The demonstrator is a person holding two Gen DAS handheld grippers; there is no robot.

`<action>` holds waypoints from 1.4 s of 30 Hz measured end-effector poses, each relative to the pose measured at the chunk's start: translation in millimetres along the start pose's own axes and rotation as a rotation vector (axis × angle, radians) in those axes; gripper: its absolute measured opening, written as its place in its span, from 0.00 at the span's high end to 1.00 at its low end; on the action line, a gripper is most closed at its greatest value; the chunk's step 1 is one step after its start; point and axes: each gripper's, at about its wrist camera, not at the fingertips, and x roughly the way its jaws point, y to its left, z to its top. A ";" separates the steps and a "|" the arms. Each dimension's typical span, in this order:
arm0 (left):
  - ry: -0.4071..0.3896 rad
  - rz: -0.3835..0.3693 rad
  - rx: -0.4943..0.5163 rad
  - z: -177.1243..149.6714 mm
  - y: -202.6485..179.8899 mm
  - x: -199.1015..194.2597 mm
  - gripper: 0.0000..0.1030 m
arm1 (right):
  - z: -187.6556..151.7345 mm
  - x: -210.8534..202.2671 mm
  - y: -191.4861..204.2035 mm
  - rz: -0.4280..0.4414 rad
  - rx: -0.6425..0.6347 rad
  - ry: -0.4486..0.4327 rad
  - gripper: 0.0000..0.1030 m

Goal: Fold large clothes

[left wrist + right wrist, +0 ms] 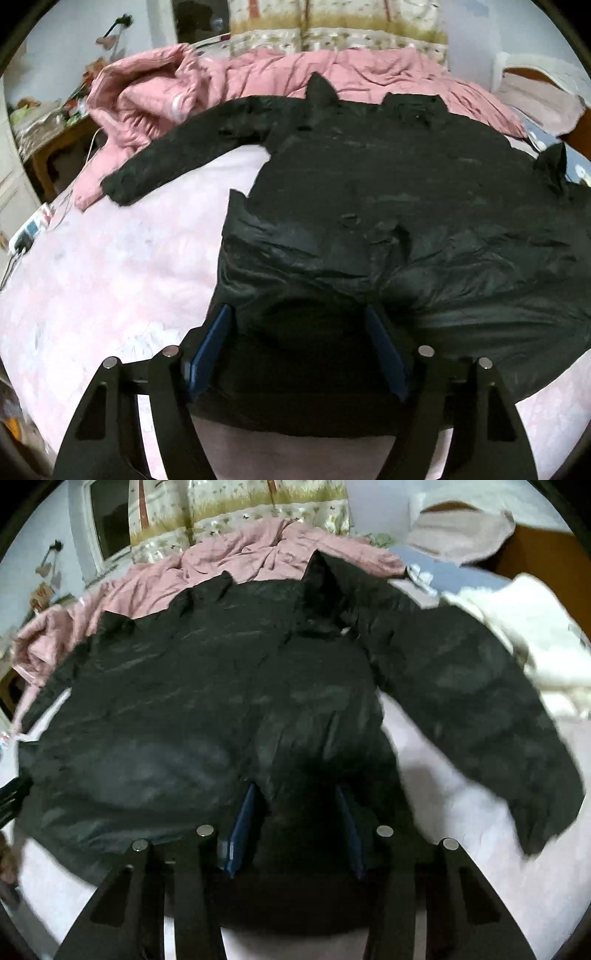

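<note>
Now both grippers are working the jacket (369, 192) hem.
Left gripper (299, 314) and right gripper (295, 790) are sitting apart, hem fabric bunching between the fingers.

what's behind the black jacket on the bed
Behind the black jacket lies a crumpled pink quilt, with a patterned curtain beyond it. Whatever is under the jacket is covered.
</note>
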 end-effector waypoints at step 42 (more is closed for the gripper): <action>-0.014 -0.075 0.361 -42.8 -35.5 -93.8 0.71 | -86.2 -89.8 69.6 -0.116 -0.476 -0.044 0.78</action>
